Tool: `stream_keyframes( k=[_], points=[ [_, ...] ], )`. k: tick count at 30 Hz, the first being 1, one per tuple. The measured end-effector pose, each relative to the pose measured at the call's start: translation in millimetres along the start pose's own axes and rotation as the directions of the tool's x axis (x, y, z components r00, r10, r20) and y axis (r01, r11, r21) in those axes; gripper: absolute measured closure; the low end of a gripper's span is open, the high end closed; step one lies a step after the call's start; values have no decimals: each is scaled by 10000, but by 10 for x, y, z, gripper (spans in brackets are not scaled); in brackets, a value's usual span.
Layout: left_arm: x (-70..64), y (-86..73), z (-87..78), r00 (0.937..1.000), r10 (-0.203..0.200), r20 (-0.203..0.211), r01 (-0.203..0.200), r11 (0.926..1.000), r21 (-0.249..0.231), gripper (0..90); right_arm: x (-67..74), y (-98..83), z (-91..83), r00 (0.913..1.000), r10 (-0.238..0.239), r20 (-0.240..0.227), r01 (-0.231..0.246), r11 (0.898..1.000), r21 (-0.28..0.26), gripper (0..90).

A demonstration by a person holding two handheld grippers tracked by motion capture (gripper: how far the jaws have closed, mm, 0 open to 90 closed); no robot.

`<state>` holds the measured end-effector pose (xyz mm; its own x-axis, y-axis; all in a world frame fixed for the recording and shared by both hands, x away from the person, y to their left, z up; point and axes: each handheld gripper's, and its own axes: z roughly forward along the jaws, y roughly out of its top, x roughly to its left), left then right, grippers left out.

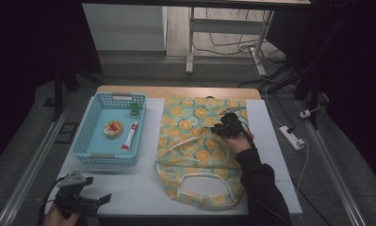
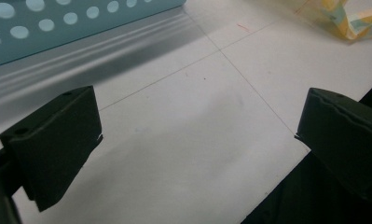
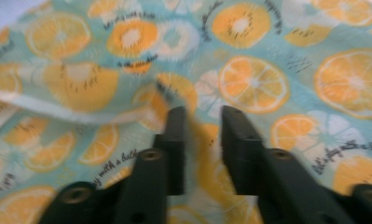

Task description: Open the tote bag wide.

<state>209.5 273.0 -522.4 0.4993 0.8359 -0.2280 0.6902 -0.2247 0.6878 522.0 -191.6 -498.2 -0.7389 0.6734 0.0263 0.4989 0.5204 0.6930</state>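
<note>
Right gripper (image 1: pixel 222 123) hovers over bag (image 1: pixel 195 141) mid-table, jaws slightly apart, ungripped; left gripper (image 1: pixel 105 198) waits wide apart at near-left corner.

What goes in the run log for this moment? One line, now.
right gripper: fingers slightly apart over orange-print cloth bag | left gripper: open, above white table | blue plastic basket: untouched
</note>
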Motion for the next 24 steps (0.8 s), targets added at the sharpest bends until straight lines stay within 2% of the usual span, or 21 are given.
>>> stream_keyframes(
  k=[5,6,9,12,18,22,24],
  points=[
    [-2,-1,-2,10000,-5,-1,5,10000,-30,0,34,31,-188,10000,-29,9,30,9990,-452,494],
    [-3,0,-1,10000,-5,-5,5,10000,-29,0,57,39,-258,9999,6,-170,-16,9983,-578,440],
    [0,0,-2,10000,-18,-3,18,10000,-31,0,98,40,-318,9995,-7,-331,-15,9978,-662,396],
    [4,-2,-4,10000,-65,27,65,10000,-61,0,180,30,-377,9985,-174,-527,142,9982,-589,323],
    [5,-3,-7,10000,-69,33,69,9999,-82,0,327,-27,-421,9951,-139,-977,111,9995,-288,145],
    [4,-3,-6,10000,-62,42,62,10000,-75,0,429,-97,-422,9884,-223,-1501,230,9997,29,70],
    [4,-3,-5,10000,-60,43,61,10000,-73,0,489,-140,-426,9857,-476,-1618,490,9988,43,39]
  ],
)
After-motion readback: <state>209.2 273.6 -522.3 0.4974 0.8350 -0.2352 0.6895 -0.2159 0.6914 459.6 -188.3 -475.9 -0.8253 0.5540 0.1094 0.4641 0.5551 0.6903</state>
